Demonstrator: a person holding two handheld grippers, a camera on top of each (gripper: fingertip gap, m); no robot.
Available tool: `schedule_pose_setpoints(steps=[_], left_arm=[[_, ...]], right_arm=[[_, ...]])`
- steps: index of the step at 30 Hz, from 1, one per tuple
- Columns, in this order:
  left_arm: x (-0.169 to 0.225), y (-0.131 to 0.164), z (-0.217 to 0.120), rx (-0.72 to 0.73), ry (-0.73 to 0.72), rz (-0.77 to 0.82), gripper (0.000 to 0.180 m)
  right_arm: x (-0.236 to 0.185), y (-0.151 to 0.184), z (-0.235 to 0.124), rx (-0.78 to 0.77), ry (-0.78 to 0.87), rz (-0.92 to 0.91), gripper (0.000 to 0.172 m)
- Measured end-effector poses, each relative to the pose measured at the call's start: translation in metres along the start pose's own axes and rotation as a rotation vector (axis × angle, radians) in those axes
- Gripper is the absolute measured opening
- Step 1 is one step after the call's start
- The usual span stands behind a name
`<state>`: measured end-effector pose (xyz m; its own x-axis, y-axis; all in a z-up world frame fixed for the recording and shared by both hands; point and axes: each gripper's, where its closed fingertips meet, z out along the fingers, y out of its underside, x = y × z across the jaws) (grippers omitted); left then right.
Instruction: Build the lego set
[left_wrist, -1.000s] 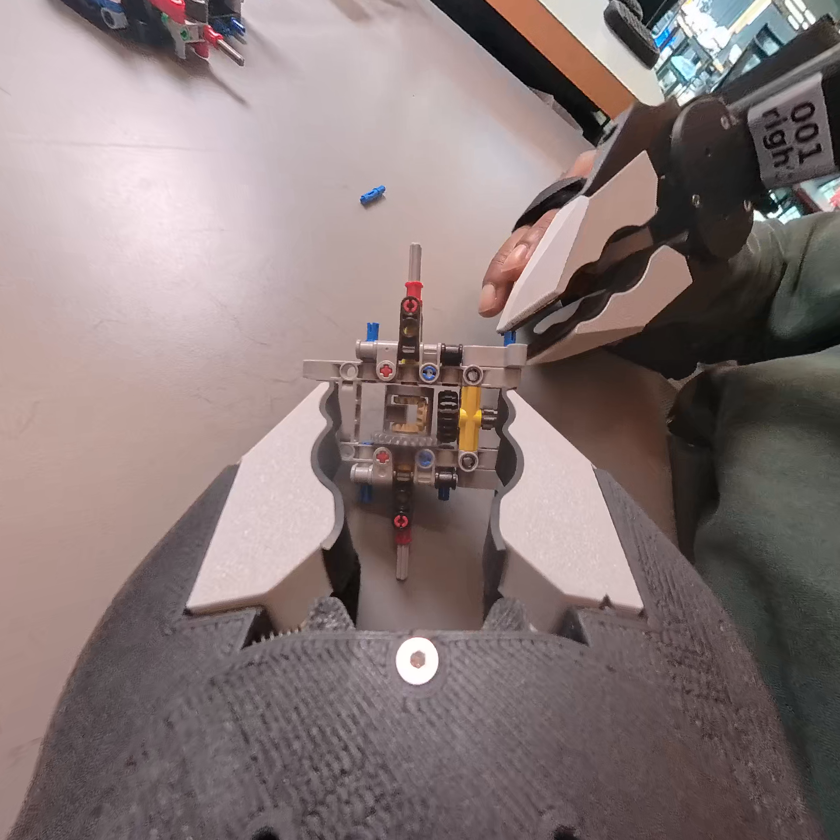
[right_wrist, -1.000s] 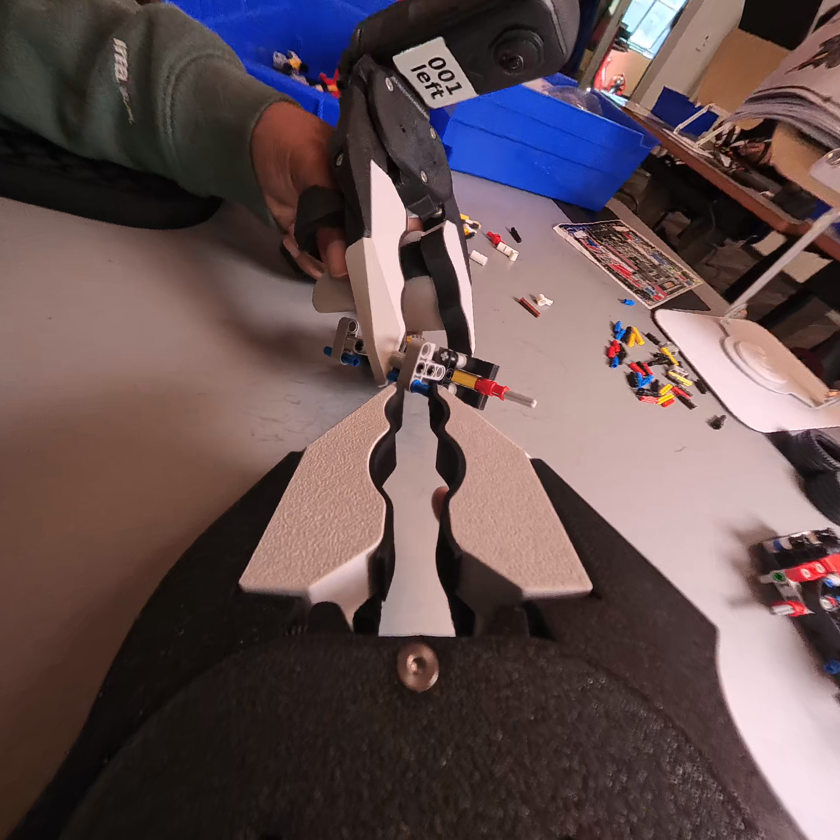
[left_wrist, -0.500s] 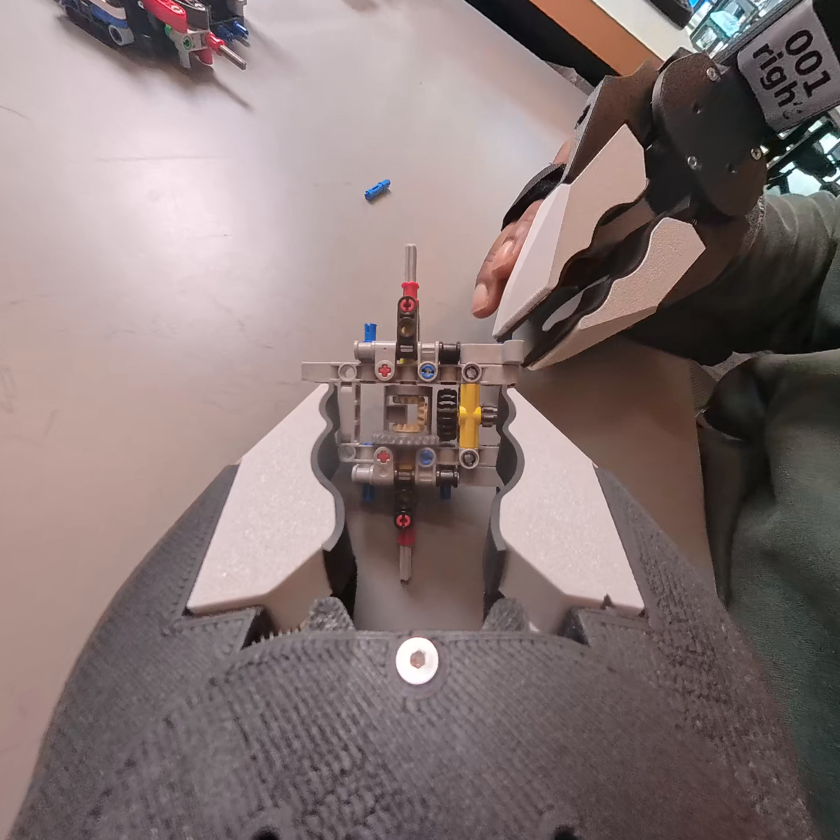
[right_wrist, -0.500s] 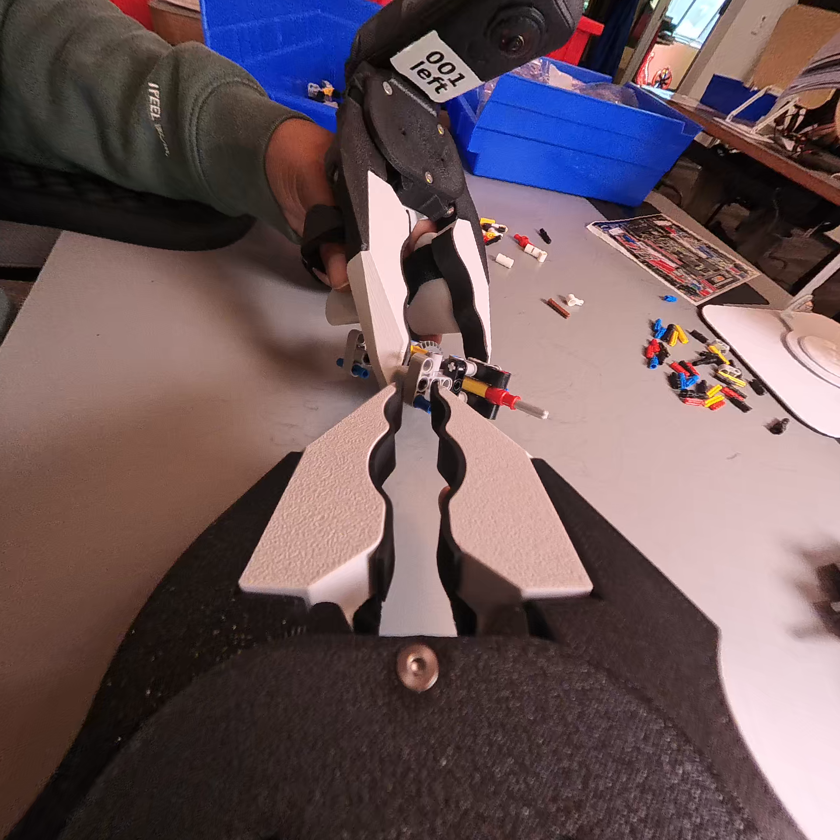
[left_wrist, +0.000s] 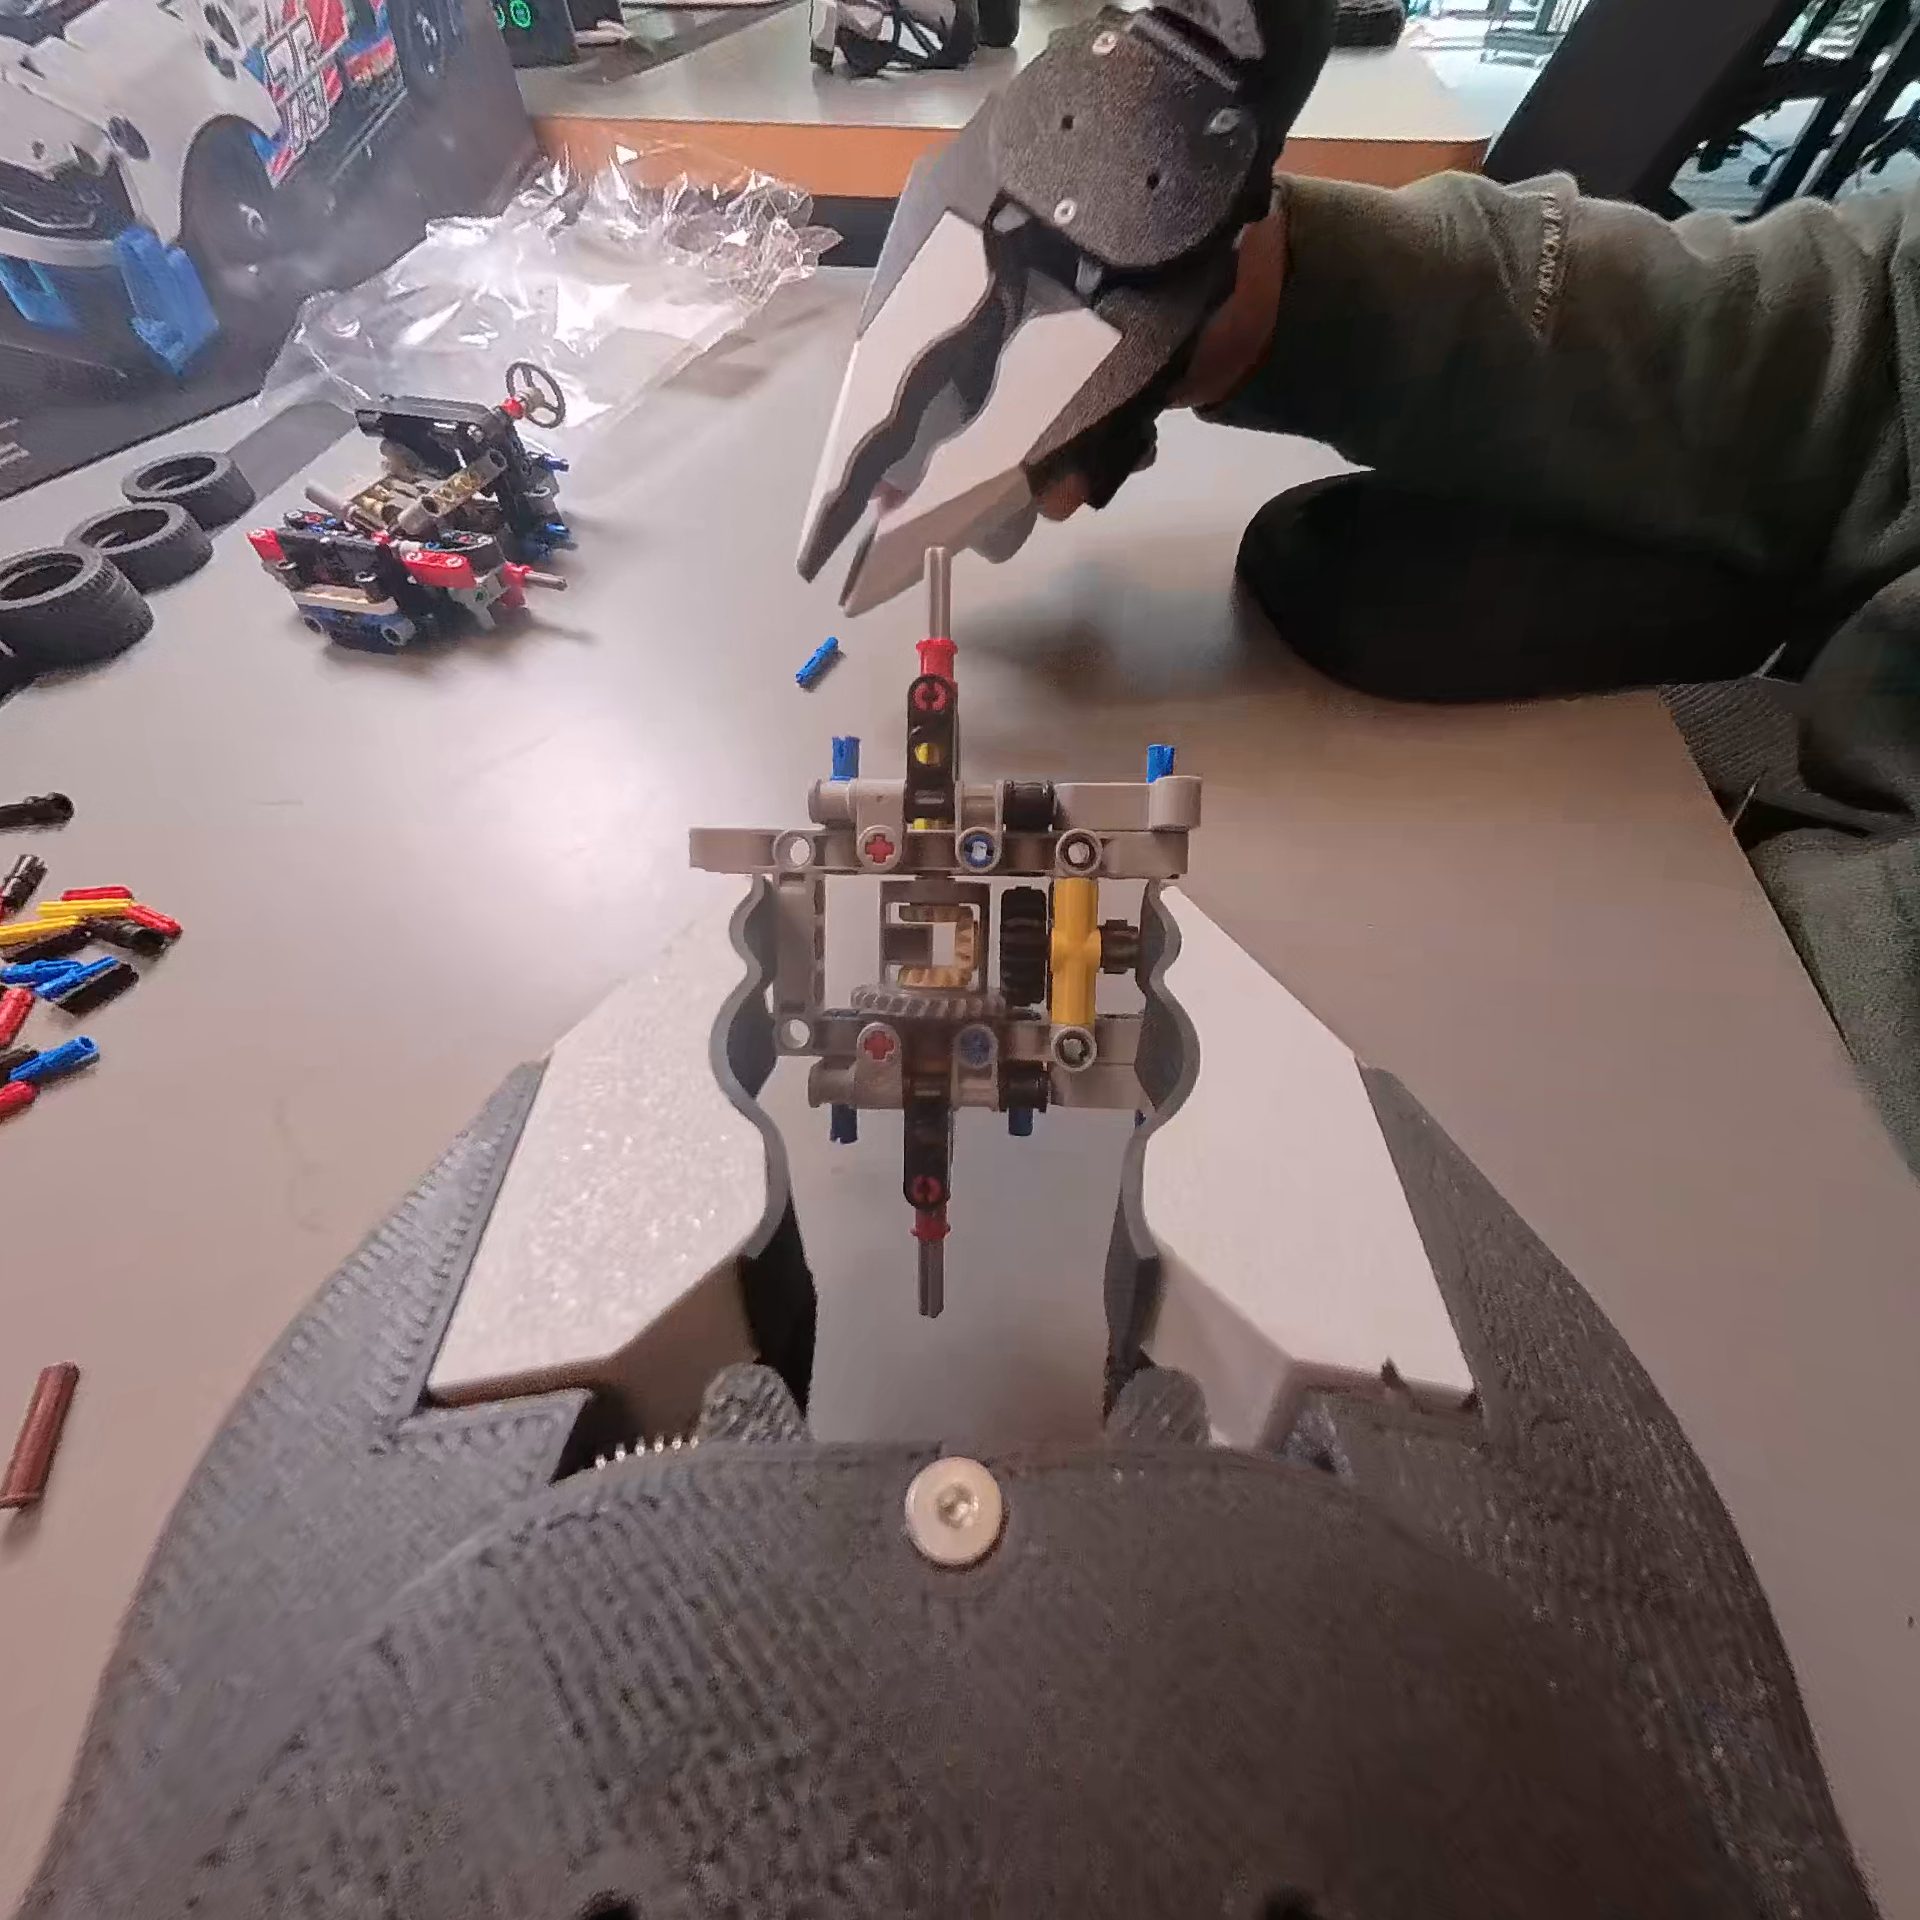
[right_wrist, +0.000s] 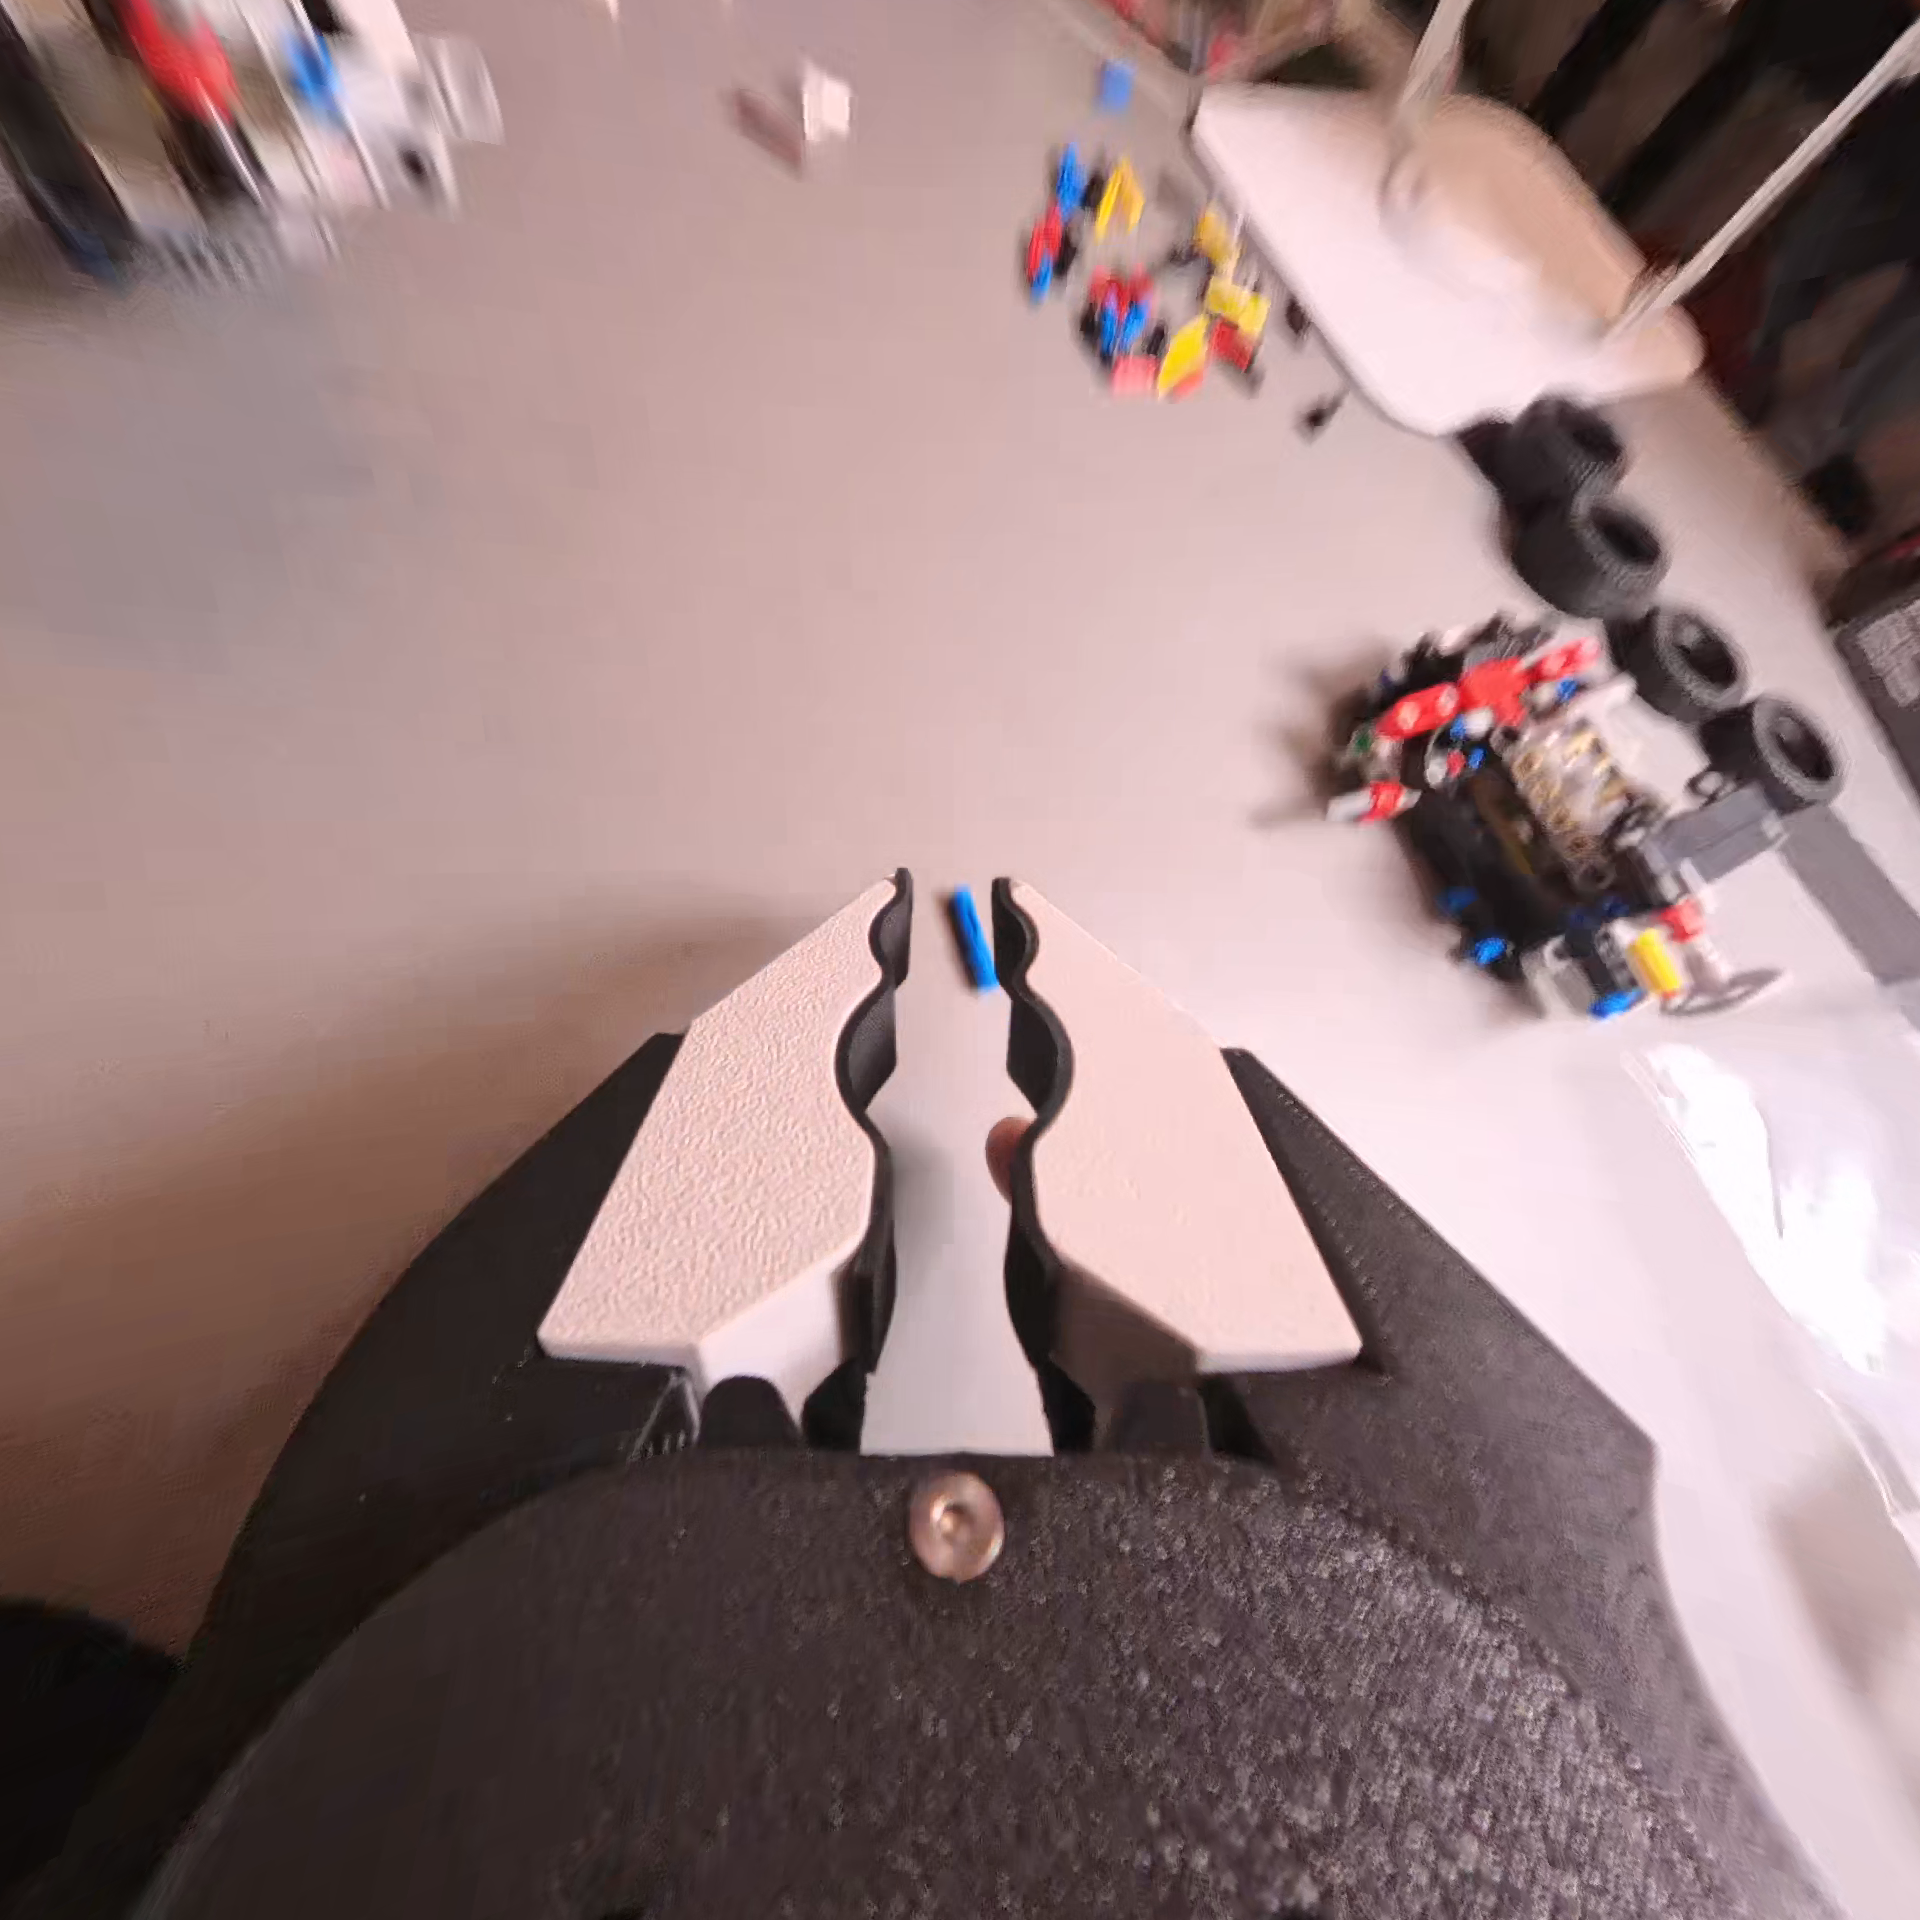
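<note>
My left gripper (left_wrist: 954, 925) is shut on a grey gear assembly (left_wrist: 940, 847), its pads pressing the frame's two sides. The assembly has a yellow connector, black and tan gears, blue pins and a long grey axle with red bushes through its middle. It is held above the table. My right gripper (right_wrist: 951, 888) is open by a narrow gap and empty. A loose blue pin (right_wrist: 974, 938) lies on the table, seen between its tips with space on both sides. In the left wrist view the right gripper (left_wrist: 847, 582) hovers just above that blue pin (left_wrist: 818, 661), beyond the axle's end.
A partly built car chassis (left_wrist: 416, 530) stands to the left, also in the right wrist view (right_wrist: 1558, 821). Black tyres (left_wrist: 62, 603) lie near it. Small coloured pins (left_wrist: 62, 956) and a brown pin (left_wrist: 40, 1434) lie at the left edge. A clear plastic bag (left_wrist: 582, 270) and a picture box (left_wrist: 156, 156) lie behind. A sleeve (left_wrist: 1558, 416) rests at right. Left tips to right tips: about 15 cm.
My right gripper left the assembly's corner, swung away over the loose blue pin and opened slightly. My left gripper kept its hold on the assembly and tilted up.
</note>
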<state>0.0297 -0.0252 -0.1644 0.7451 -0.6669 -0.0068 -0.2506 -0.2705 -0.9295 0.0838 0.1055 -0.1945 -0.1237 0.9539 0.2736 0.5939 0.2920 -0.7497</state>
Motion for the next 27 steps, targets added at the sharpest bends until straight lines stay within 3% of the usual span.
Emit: schedule_pose_setpoints(steps=[8, 17, 27], left_arm=[[-0.010, 0.018, -0.001, -0.117, -0.040, -0.032, 0.069], [-0.010, 0.050, 0.000, -0.371, -0.050, -0.050, 0.070], [-0.006, 0.054, 0.009, -0.445, -0.073, 0.046, 0.070]], right_arm=[[0.004, 0.025, 0.011, -0.179, -0.125, 0.029, 0.018], [0.004, 0.025, 0.016, -0.217, -0.175, 0.031, 0.004], [-0.077, -0.033, 0.002, 0.014, -0.413, -0.122, 0.003]])
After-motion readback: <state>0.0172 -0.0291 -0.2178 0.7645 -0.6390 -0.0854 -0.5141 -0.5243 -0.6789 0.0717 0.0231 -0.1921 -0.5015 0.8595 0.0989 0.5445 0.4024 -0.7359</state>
